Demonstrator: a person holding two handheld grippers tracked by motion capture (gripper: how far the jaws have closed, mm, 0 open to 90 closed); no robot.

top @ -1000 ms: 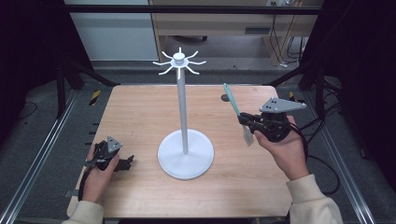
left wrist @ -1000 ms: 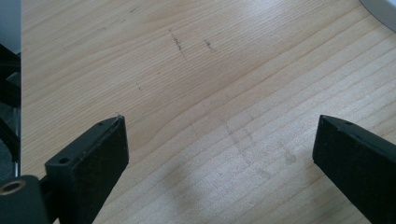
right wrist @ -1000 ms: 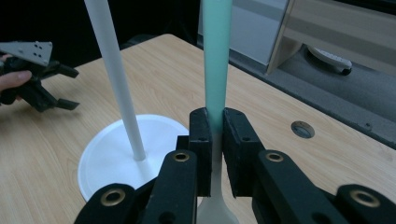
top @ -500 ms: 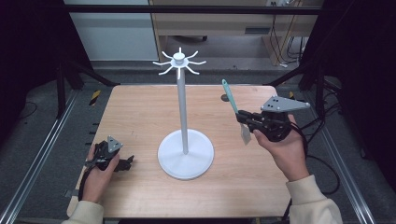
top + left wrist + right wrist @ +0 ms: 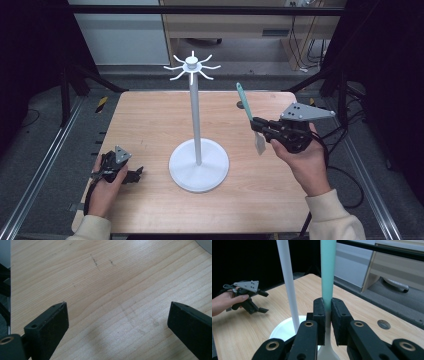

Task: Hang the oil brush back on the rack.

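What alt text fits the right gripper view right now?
The right gripper clamps a teal-handled spatula upright between its black jaws. Behind stands the white stand pole on a wooden table; the left gripper rests far left.

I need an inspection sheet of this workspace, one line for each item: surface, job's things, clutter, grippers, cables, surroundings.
Surface: wooden table, faint dark scuffs in the left gripper view.
Job's things: spatula with teal handle, held upright, blade down; white hook stand at the table's middle, hooks bare.
Clutter: nothing seen.
Grippers: right gripper shut on the spatula handle, raised above the table; left gripper open, low near the front left corner, holding nothing.
Cables: black cable trailing from the right gripper.
Surroundings: metal rails along both sides, cabinet behind, dark floor.
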